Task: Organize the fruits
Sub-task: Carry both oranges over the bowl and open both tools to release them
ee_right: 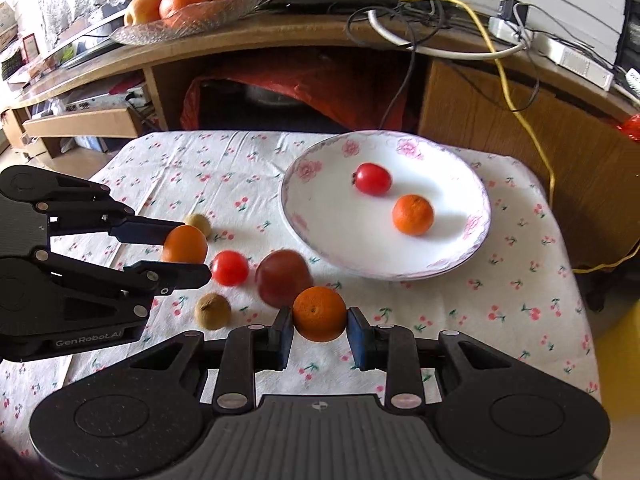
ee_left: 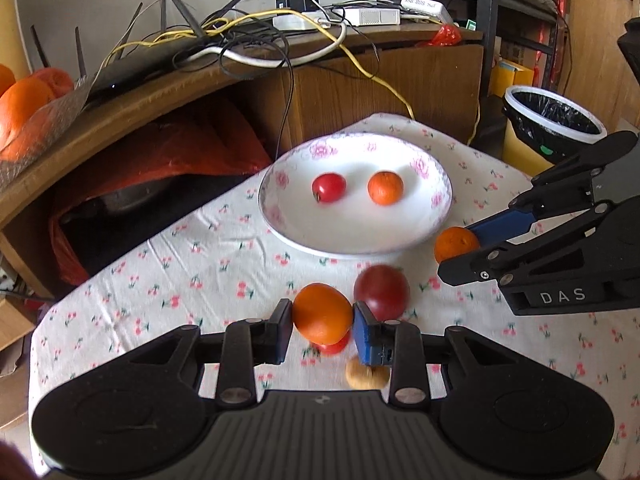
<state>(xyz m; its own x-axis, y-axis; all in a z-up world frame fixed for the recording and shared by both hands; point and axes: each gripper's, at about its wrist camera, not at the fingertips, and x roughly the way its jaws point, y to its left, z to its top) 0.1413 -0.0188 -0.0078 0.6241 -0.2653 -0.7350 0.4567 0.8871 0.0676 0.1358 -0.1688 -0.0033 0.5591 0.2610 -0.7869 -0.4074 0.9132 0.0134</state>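
Orange oval fruit, smooth-skinned [ee_left: 322, 312], sits pinched between the blue pads of the left gripper [ee_left: 322, 320], above the cherry-print tablecloth [ee_left: 192, 256]; the pads press it from both sides. Second fruit, a small round orange mandarin with dimpled skin [ee_right: 319, 313], is clamped the same way in the right gripper [ee_right: 319, 330], close over the cloth, just in front of the plate.

White shallow plate with pink flower rim [ee_right: 304, 216] stands on the cloth beyond both grippers. Inside it: one small red tomato-like fruit [ee_right: 372, 179] and one small orange mandarin [ee_right: 413, 214], near each other, not touching.

Loose on the cloth between grippers and plate: a dark red round plum-like fruit [ee_right: 283, 278], blurred; a small bright red tomato [ee_right: 229, 267] just beside it; two small tan round fruits, one nearer [ee_right: 212, 311], one behind the left gripper's fingers [ee_right: 199, 224].

Behind the table, a curved wooden shelf unit [ee_right: 280, 36] carries a tangle of black, white and yellow cables [ee_right: 404, 12] and a clear glass dish of big oranges and apples [ee_right: 188, 24]. Red plastic bag [ee_right: 304, 96] fills the open cubby below. Yellow bin with black liner [ee_left: 554, 120] stands at the right of the left wrist view.
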